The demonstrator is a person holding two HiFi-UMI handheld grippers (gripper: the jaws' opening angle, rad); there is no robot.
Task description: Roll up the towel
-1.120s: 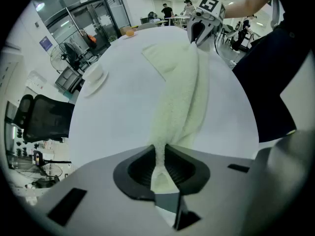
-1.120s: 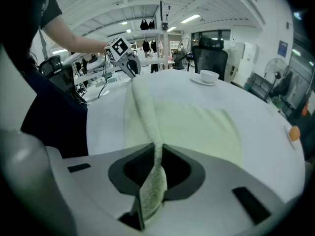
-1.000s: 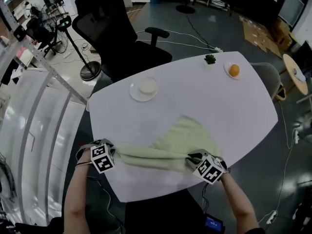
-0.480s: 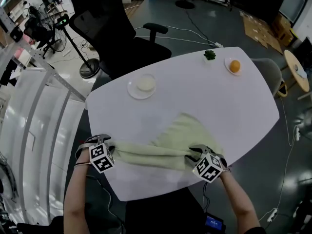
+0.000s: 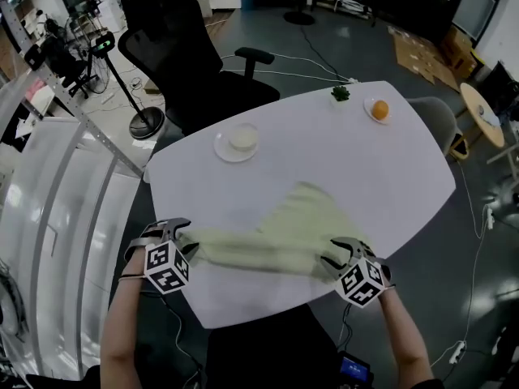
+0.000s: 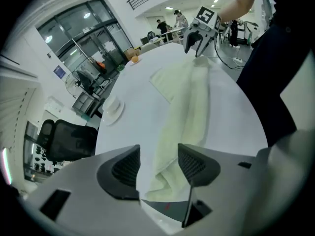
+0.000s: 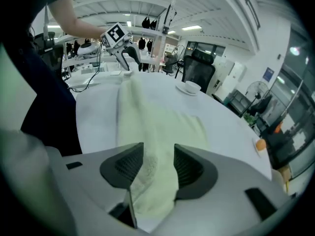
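The towel point(image 5: 276, 232) lies on the white desk point(image 5: 405, 177) near its front edge, its near part gathered into a long roll that runs from the left tongs point(image 5: 180, 237) to the right tongs point(image 5: 339, 254), while a loose flap spreads away toward the middle of the desk. The left tongs point(image 6: 158, 166) are opening, and the towel's point(image 6: 184, 107) end lies slack between the pads with a gap on one side. The right tongs point(image 7: 158, 166) are opening too, and the other end of the towel point(image 7: 147, 127) sits loosely between them. Farther back stand a plate point(image 5: 238, 144), an orange point(image 5: 379, 109) and a small plant point(image 5: 340, 94), well apart from the towel
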